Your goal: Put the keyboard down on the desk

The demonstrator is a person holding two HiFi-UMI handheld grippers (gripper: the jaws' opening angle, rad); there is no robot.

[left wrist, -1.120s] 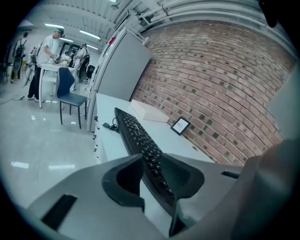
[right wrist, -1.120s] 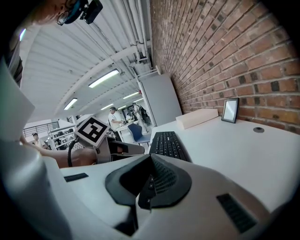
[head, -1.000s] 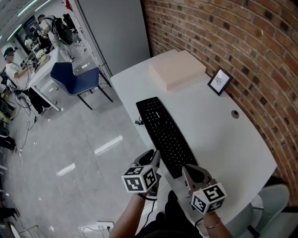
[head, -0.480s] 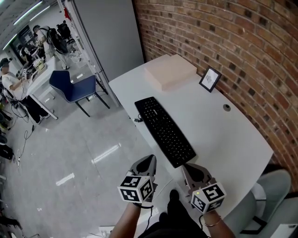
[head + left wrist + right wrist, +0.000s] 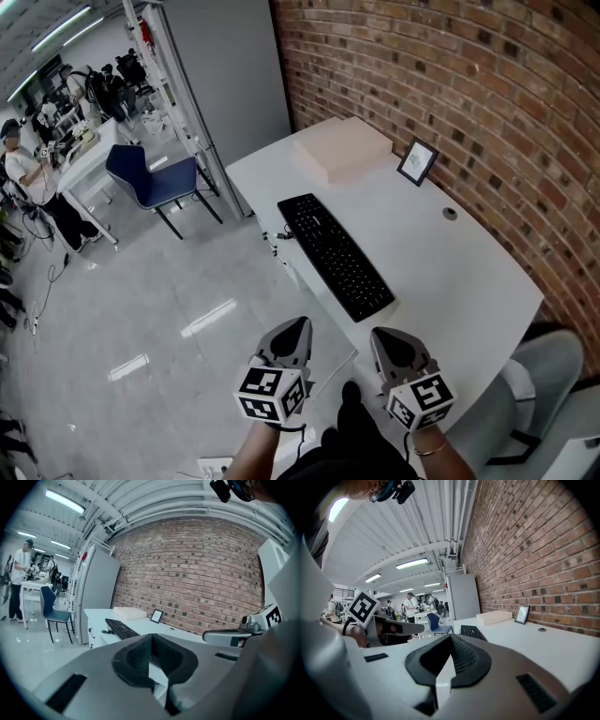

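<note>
The black keyboard (image 5: 336, 256) lies flat on the white desk (image 5: 450, 281), running along its left edge. Both grippers hang in front of the desk's near edge, over the floor and clear of the keyboard. My left gripper (image 5: 293, 326) is shut with nothing between its pads. My right gripper (image 5: 385, 336) is shut too and holds nothing. The keyboard (image 5: 121, 627) lies far ahead of the closed jaws in the left gripper view. It shows again as the keyboard (image 5: 472, 631) in the right gripper view, beyond the shut right gripper (image 5: 450, 641).
A beige box (image 5: 342, 150) and a small picture frame (image 5: 416, 161) stand at the desk's far end by the brick wall (image 5: 487, 103). There is a cable hole (image 5: 450, 214) in the desktop. A blue chair (image 5: 150, 173) and a grey cabinet (image 5: 234, 66) stand to the left. A pale chair (image 5: 553, 375) is at lower right.
Both grippers have drawn back from the keyboard's near end toward the person. The keyboard stays flat on the desk.
</note>
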